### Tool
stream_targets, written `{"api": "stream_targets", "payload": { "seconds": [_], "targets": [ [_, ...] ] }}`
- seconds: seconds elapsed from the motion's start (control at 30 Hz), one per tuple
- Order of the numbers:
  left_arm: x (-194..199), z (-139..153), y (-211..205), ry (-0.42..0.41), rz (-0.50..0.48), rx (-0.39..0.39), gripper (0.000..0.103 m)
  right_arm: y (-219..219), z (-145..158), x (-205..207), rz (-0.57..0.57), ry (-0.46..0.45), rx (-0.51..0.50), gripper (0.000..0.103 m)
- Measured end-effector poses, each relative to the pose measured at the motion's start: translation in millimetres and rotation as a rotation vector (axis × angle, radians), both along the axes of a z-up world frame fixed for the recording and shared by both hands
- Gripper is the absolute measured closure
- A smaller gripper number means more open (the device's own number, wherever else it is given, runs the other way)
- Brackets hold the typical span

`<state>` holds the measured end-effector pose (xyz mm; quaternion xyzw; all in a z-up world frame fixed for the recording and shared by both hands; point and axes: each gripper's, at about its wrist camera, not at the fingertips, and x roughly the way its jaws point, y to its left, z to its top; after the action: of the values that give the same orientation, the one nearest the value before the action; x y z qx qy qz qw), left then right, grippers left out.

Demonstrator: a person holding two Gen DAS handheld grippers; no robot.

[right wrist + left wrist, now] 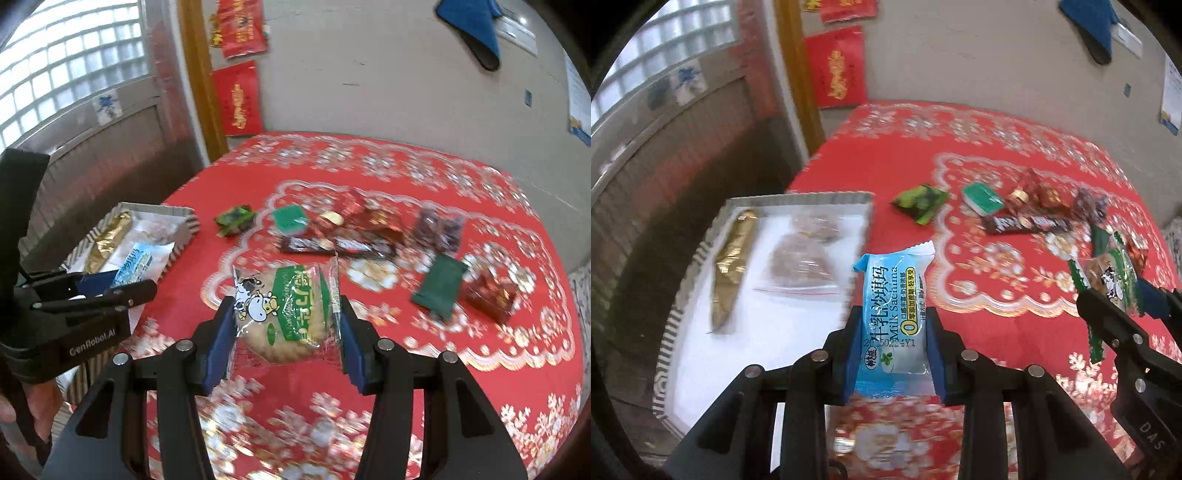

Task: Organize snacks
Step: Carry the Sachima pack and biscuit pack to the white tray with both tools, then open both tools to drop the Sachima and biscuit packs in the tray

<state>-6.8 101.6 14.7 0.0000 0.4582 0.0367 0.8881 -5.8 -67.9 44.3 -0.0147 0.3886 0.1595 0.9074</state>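
left gripper clamps blue sachima packet between its pads, above tablecloth | right gripper clamps cow-print biscuit pack | tray at the left | loose snacks beyond

1. A blue Milk Sachima packet stood upright, pinched at its sides.
2. A clear cow-printed biscuit packet was likewise clamped.
3. A striped-rim tray held a gold packet and a clear bag.
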Motion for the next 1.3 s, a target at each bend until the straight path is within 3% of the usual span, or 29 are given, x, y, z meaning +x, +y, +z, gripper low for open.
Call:
{"api": "stream_targets", "payload": {
  "seconds": [0.33,0.67,0.9,1.07,1.3],
  "targets": [
    [-10.2,13.5,80.9,-0.019,0.130,0.009,0.071,75.0,3.1,10.9,0.118,0.007,0.020,0.051],
    [-18.5,0.1,157.5,0.013,0.261,0.010,0.071,148.0,-0.2,14.2,0.229,-0.007,-0.032,0.051],
    [-20.6,-22.2,183.1,0.073,0.275,0.006,0.071,190.0,-17.5,25.7,0.304,0.066,-0.023,0.051],
    [-24.4,-36.4,195.2,0.098,0.301,0.007,0.071,221.2,-43.1,33.3,0.348,0.116,-0.072,0.051],
    [-25.4,-54.1,201.4,0.132,0.310,0.001,0.071,236.0,-71.8,34.6,0.392,0.175,-0.094,0.051]
  ]
}}
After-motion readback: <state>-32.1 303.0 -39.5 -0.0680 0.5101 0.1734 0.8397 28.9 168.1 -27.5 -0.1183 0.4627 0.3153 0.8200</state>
